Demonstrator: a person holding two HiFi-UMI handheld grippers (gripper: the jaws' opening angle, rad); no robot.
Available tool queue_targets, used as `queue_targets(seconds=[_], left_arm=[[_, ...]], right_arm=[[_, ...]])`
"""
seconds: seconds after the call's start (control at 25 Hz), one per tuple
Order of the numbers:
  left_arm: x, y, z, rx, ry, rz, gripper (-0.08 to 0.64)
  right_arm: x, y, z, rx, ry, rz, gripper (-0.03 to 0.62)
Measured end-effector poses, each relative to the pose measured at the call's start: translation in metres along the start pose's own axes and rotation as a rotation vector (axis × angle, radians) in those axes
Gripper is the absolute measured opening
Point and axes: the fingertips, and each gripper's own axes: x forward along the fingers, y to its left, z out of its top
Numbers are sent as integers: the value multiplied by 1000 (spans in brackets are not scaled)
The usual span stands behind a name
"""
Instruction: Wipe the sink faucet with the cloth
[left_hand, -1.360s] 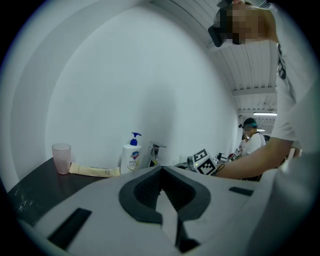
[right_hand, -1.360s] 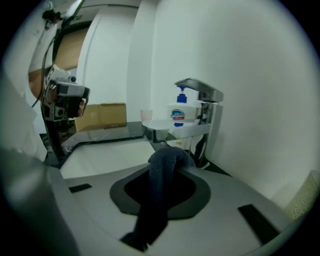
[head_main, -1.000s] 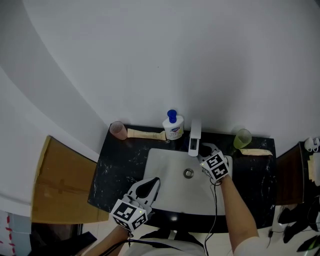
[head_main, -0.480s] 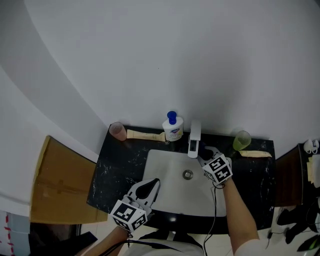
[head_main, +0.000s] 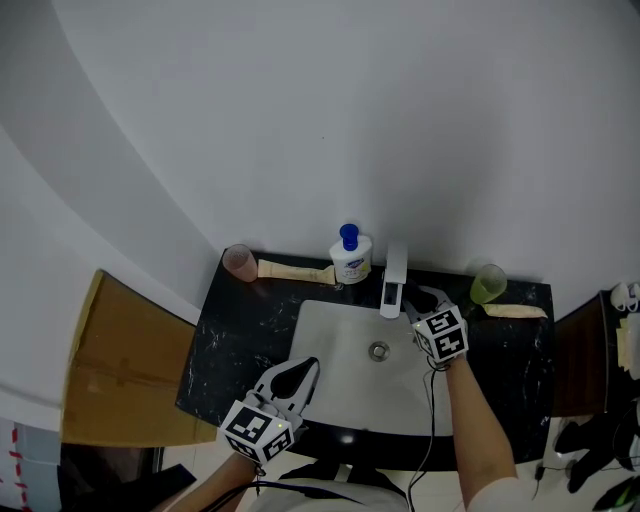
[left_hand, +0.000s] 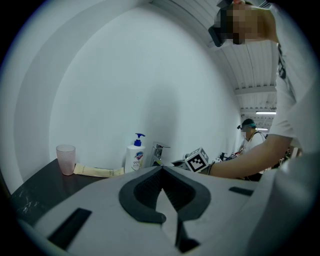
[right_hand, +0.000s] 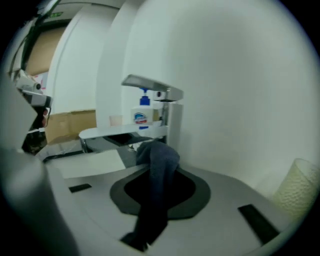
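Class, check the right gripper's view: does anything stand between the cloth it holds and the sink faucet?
Nothing visible does. The dark blue cloth in the right gripper faces the chrome square-edged faucet directly; the white soap bottle with blue pump stands beyond it.

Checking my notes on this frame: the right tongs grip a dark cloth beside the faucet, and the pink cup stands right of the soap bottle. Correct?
One slip: the pink cup stands left of the soap bottle, as the head view shows. The rest holds: the right tongs grip a dark cloth beside the faucet.
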Motion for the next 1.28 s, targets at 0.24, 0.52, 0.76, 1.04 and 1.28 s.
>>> queue_targets(seconds=[0.24, 0.52, 0.76, 1.04, 1.28], left_arm=[[4, -2, -1, -3, 0, -10, 2], [6, -4, 2, -3, -7, -12, 2], [7, -3, 3, -5, -9, -13, 2], [4, -3, 4, -7, -11, -18, 2], [2, -12, 9, -1, -31, -45, 2]], right_arm=[[-24, -53, -9, 116, -23, -137, 66], [7, 61, 10, -7, -26, 168, 66], [15, 81, 13, -37, -22, 202, 66], [-20, -29, -11, 106, -4, -123, 66], [-76, -37, -6, 171, -101, -167, 66]])
